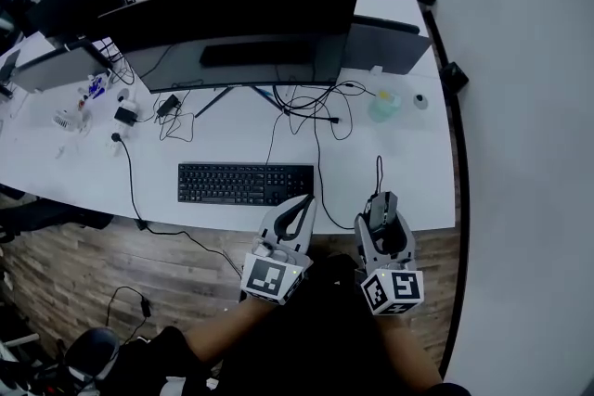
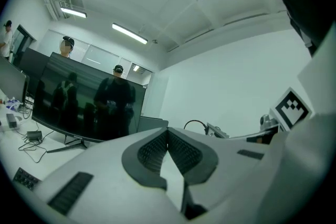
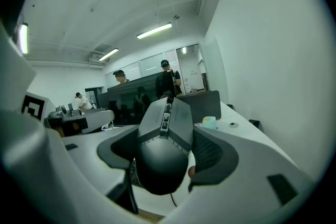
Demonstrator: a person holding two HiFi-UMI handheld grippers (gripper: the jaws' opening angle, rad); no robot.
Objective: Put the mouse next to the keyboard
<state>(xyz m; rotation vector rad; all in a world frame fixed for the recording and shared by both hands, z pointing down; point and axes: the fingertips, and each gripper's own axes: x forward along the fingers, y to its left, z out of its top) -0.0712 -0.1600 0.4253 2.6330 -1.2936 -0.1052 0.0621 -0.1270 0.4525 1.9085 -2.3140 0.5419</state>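
Note:
A black wired mouse (image 3: pixel 163 149) sits clamped between the jaws of my right gripper (image 1: pixel 382 216), held over the desk's near edge, right of the keyboard. In the head view the mouse (image 1: pixel 380 209) shows dark between the white jaws, its cable running up the desk. The black keyboard (image 1: pixel 245 183) lies flat on the white desk (image 1: pixel 213 139), in front of the monitor. My left gripper (image 1: pixel 295 220) hovers just off the keyboard's right end, jaws closed together with nothing between them; the left gripper (image 2: pixel 168 136) points up toward the monitor.
A wide curved monitor (image 1: pixel 237 31) stands behind the keyboard, with loose cables (image 1: pixel 311 107) under it. A pale green cup (image 1: pixel 384 104) is at the back right. Small items and a power adapter (image 1: pixel 125 115) lie at the left. People stand beyond the desk.

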